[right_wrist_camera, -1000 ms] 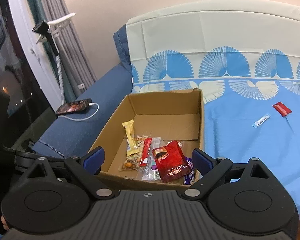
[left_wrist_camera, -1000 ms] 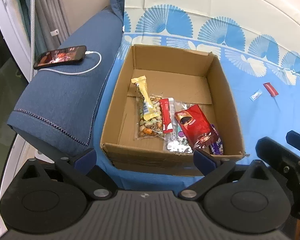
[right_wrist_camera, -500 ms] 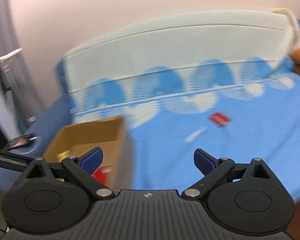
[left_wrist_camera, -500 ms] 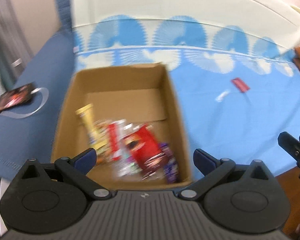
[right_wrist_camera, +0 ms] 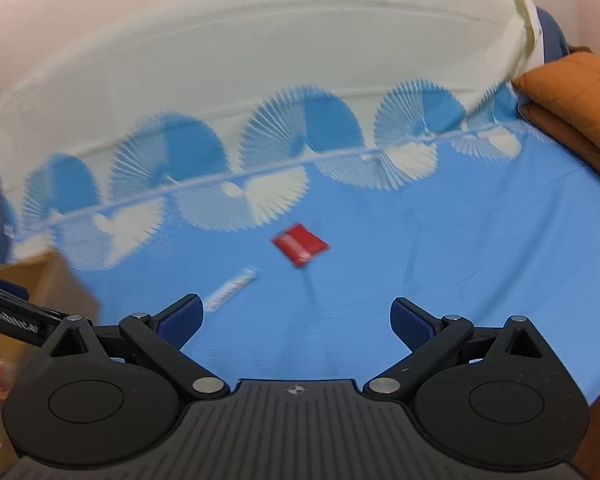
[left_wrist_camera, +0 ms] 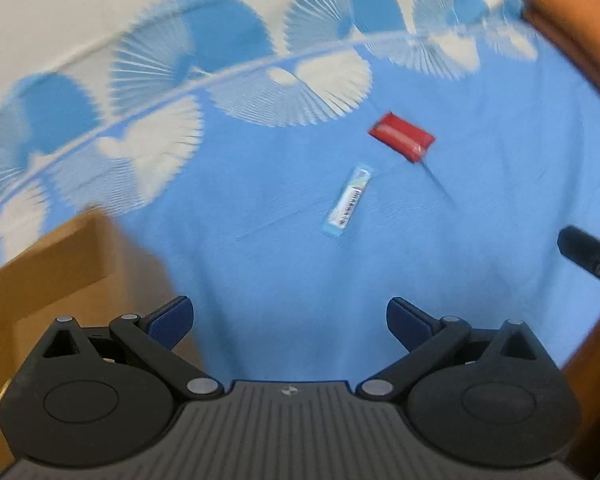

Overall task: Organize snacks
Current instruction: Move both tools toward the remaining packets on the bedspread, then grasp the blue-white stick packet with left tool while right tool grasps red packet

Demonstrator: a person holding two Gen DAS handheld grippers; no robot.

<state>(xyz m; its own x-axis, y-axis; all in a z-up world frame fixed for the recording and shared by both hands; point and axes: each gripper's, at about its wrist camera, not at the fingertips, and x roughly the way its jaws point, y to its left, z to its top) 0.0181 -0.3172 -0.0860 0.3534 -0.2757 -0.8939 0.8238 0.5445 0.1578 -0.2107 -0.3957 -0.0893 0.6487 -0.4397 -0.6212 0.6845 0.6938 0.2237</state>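
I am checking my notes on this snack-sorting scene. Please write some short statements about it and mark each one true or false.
1. The red packet lies on the blue sheet, outside the cardboard box. True.
2. The left gripper is shut on the pale blue stick packet. False: its jaws stand open and empty, and the packet lies on the sheet.
3. The two loose packets touch each other. False: a strip of sheet shows between them.
4. The right gripper is open and holds nothing. True.
5. An orange cushion sits at the right side. True.
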